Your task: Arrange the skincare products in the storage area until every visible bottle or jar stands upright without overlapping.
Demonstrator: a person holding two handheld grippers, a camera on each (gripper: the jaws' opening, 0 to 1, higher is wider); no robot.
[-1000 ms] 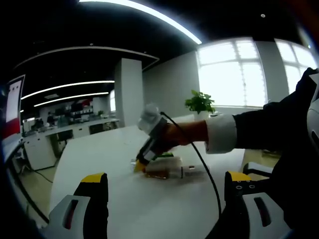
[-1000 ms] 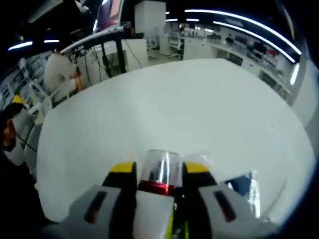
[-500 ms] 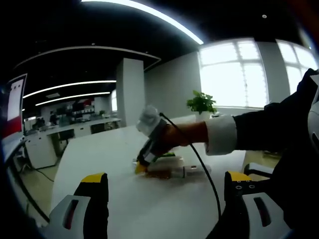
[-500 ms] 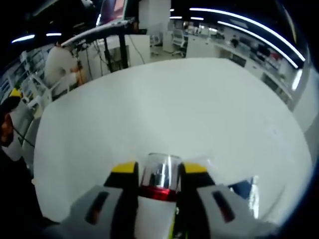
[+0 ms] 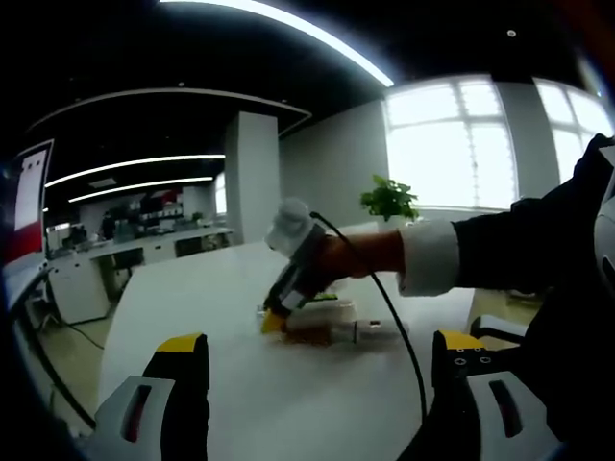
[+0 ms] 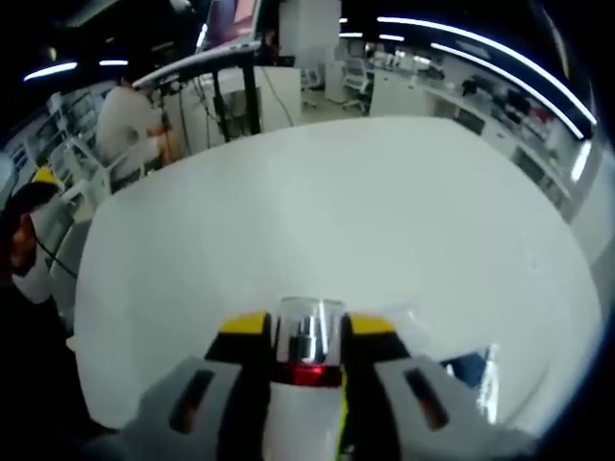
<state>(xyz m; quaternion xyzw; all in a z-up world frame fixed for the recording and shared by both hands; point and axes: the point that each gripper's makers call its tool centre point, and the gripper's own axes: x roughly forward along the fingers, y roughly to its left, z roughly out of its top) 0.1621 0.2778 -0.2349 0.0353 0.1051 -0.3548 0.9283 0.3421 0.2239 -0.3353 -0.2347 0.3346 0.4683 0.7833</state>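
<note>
My right gripper (image 6: 306,328) is shut on a white bottle (image 6: 309,338) with a clear cap and a red band, held low over the white table (image 6: 317,202). In the left gripper view that same gripper (image 5: 273,322) reaches down to the tabletop, held by a hand in a dark sleeve with a white cuff. Beside its yellow tip sits a small cluster of skincare products (image 5: 322,322): something green, something amber, and a pale bottle (image 5: 373,331) lying on its side. My left gripper (image 5: 319,351) hangs back near the table edge, open, with nothing between its jaws.
A clear container edge (image 6: 490,370) and a blue item (image 6: 463,367) lie to the right of the held bottle. A person (image 6: 120,125) stands at desks beyond the table. A potted plant (image 5: 387,199) and windows are behind the far side.
The right gripper view has tipped slightly, the bottle still clamped. In the left gripper view the pale lying bottle shows further out to the right of the cluster than a second ago.
</note>
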